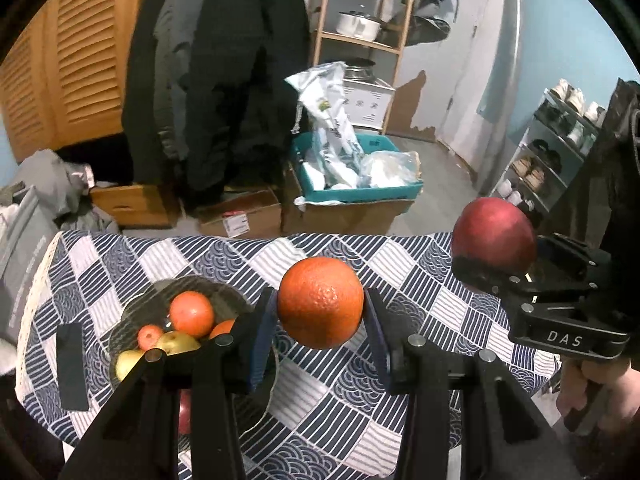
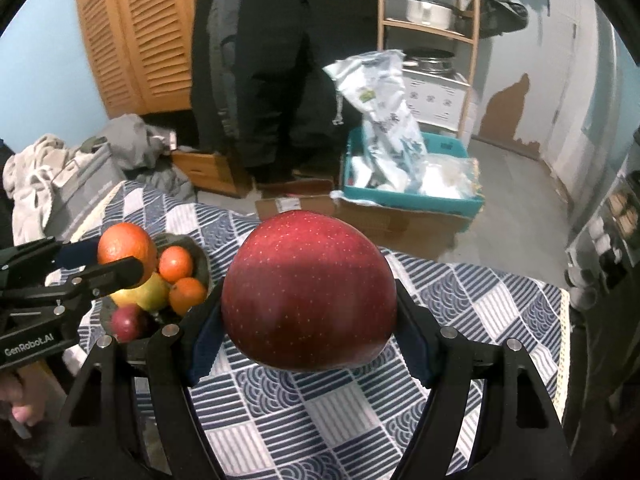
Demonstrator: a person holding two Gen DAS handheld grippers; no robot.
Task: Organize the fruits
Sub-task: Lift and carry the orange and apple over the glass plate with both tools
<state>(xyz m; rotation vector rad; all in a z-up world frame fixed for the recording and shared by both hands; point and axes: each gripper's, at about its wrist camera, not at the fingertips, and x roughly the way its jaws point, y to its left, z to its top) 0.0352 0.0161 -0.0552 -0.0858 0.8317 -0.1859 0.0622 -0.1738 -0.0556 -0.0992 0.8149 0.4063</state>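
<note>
Left tongs [image 1: 320, 312] angled down, clamping orange [image 1: 320, 302].

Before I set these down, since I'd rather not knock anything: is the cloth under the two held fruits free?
Nothing visible blocks it. The orange in the left tool and the apple in the right tool hang over bare checked tablecloth. The fruit bowl sits off to the left.

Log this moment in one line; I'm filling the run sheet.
left gripper: shut on orange | right gripper: shut on red apple | both above tablecloth | bowl: fruit inside
</note>
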